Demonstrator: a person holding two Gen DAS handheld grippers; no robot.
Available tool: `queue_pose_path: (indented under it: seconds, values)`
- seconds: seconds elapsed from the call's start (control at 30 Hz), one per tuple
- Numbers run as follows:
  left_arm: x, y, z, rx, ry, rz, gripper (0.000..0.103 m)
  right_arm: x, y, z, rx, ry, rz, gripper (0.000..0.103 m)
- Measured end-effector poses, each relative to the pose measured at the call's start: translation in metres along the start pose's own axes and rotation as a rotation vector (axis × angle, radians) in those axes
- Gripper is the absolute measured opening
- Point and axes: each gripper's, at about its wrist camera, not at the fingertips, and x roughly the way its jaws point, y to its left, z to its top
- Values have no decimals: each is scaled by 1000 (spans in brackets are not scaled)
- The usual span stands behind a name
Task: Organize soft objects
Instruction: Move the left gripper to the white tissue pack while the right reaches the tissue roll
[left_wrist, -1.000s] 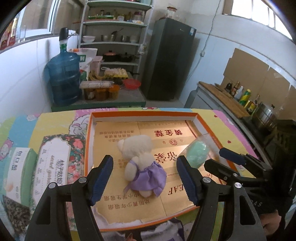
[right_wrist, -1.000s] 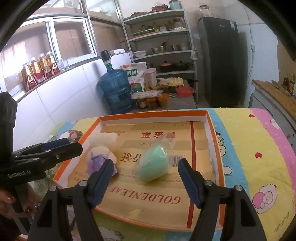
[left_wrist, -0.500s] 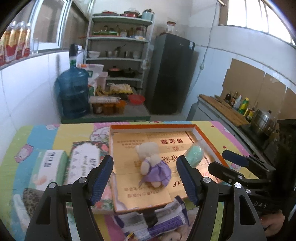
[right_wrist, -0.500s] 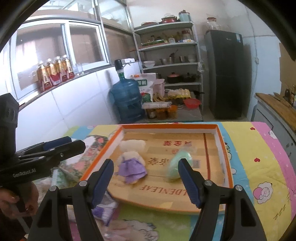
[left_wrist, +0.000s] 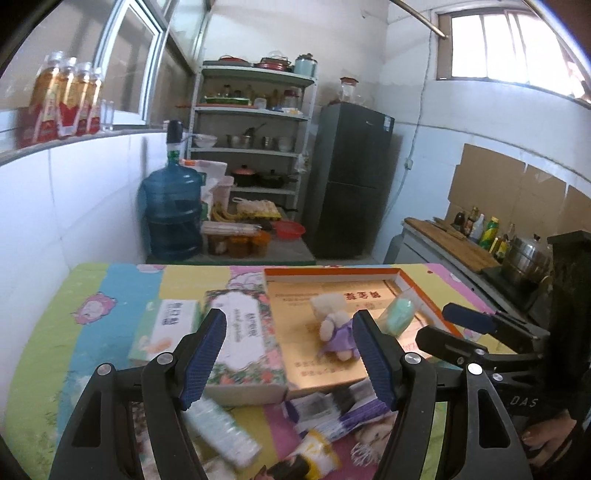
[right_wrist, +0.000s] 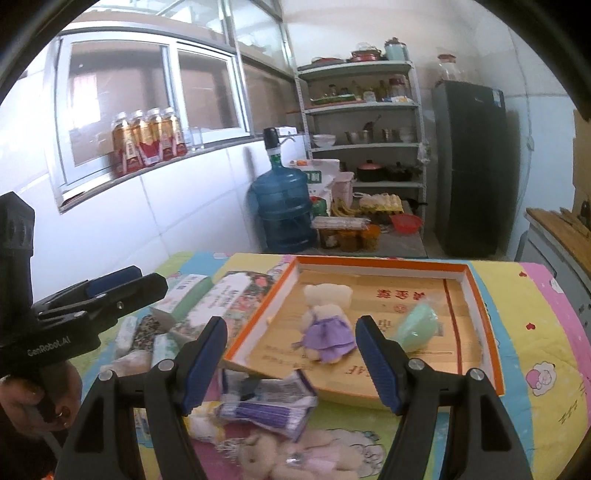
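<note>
A table (right_wrist: 524, 332) with a colourful cartoon-print cloth fills the lower part of both views. On it lies a shallow orange-rimmed cardboard box (right_wrist: 476, 288) with a golden printed bottom. Inside the box, a small cream teddy bear in a purple dress (right_wrist: 327, 325) lies on its back, and a mint green soft object in a clear bag (right_wrist: 415, 326) lies to its right, apart from it.

Just beside the box on its left is a floral-print box (left_wrist: 243, 339), and next to that a green and white box (left_wrist: 166, 328). At the near edge of the orange-rimmed box lies a purple and white packet (right_wrist: 269, 402), and in front of it a second plush bear in pink (right_wrist: 291, 459).

The left gripper (left_wrist: 288, 358) and the right gripper (right_wrist: 291, 363) are both above the table with jaws wide apart, and nothing is between the blue pads.
</note>
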Motion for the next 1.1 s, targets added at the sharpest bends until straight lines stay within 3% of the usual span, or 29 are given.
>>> queue_pose_path:
  seconds: [0.47,0.93,1.1]
  values:
    - [-59,52,-27,-49,-38,69,72,-6,65,-16,-69,-32,53,72]
    - [-90,92,-58,-61,-87,199,72,5,105,-34,-75,-2,116,72]
    - [-93,106,-70,-74,-80,214,72,14,115,-43,-72,21,140,72]
